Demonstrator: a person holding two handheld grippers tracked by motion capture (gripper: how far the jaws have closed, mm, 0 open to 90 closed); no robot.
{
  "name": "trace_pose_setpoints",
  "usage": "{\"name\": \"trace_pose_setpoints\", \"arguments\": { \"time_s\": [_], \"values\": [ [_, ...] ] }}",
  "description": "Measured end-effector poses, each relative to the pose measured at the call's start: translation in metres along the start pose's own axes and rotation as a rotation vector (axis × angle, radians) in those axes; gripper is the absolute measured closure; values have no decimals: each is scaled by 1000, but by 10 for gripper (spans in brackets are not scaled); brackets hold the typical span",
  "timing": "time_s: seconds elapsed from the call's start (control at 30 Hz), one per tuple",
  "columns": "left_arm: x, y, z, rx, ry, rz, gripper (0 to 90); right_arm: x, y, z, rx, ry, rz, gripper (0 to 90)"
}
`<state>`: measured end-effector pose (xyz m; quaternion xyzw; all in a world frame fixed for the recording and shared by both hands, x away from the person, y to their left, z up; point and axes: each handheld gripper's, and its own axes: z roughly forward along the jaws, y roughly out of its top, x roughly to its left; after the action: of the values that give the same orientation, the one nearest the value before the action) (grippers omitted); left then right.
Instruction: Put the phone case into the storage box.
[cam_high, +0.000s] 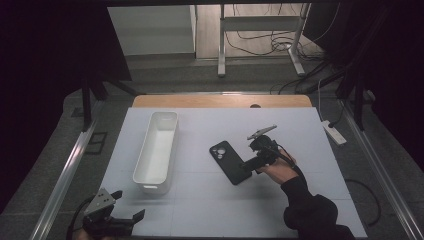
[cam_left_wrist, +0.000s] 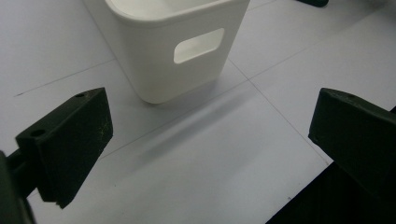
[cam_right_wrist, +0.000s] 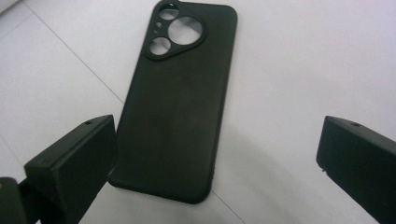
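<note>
The phone case (cam_right_wrist: 177, 102) is laid flat, back up, on the white mat (cam_high: 210, 200), right of the white bin (cam_high: 157, 150). It is judged light, thin and bendy, its matte skin likely grippy; it is best pinched across its long edges near the lower end. The right gripper (cam_right_wrist: 215, 163) is held wide apart over that end, nothing clamped. The left gripper (cam_left_wrist: 210, 154) is parked apart too, empty, near the bin's end

Right claw (cam_high: 248, 165) gapes wide, held low mid-table; left claw (cam_high: 131, 205) rests wide at the near-left edge
</note>
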<state>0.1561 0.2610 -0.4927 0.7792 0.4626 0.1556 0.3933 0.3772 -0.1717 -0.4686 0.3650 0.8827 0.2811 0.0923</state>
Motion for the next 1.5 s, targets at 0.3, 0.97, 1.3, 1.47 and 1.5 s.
{"name": "trace_pose_setpoints", "arguments": {
  "time_s": [0.3,0.97,1.3,1.47,1.5],
  "values": [
    [0,0,0,1,1,2,3,6,2,1,-1,-10,-15,0],
    [0,0,0,3,0,2,3,23,10,17,-2,-2,-6,0],
    [0,0,0,3,0,2,3,32,13,28,18,6,-22,0],
    [0,0,0,3,3,4,3,37,14,34,24,10,-31,0],
    [0,0,0,2,2,3,3,37,14,35,24,9,-35,0]
  ]
}}
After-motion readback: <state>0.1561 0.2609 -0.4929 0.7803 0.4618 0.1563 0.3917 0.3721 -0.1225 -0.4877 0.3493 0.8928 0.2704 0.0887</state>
